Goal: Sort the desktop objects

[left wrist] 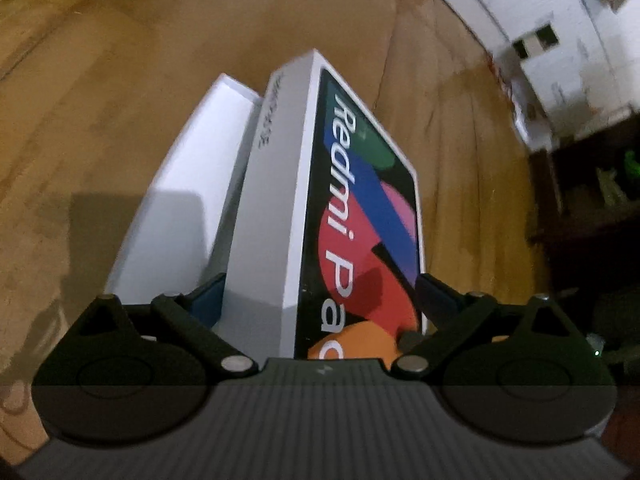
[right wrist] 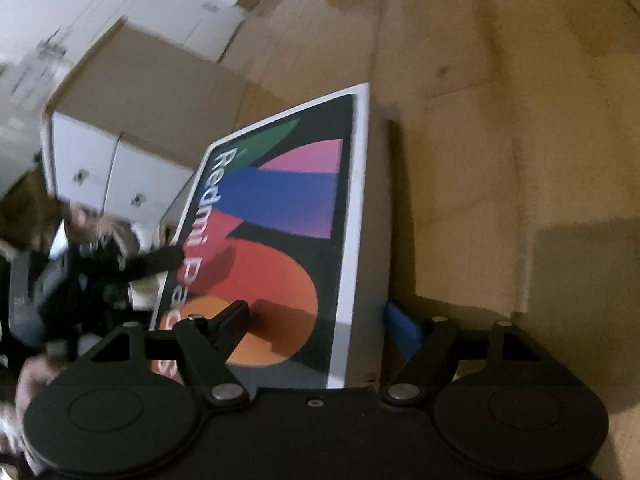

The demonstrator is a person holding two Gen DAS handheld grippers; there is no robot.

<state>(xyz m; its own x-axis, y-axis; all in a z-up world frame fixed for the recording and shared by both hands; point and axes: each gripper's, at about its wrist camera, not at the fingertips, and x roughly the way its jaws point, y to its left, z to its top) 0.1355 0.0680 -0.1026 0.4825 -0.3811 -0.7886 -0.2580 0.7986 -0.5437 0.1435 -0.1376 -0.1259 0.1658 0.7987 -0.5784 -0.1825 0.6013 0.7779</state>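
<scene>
This looks like a storeroom or packing room rather than a home. White cardboard cartons (right wrist: 120,40) with small printed marks stand stacked beyond the brown wooden surface (right wrist: 500,140), another stack of white cartons (left wrist: 540,32) rises past its far edge, and a dark shelf (left wrist: 592,200) sits beside them.

Left tool (left wrist: 320,292) and right tool (right wrist: 316,320), jaws wide apart.

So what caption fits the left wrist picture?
Left claw straddles the tilted Redmi Pad box over a white tray.
</scene>
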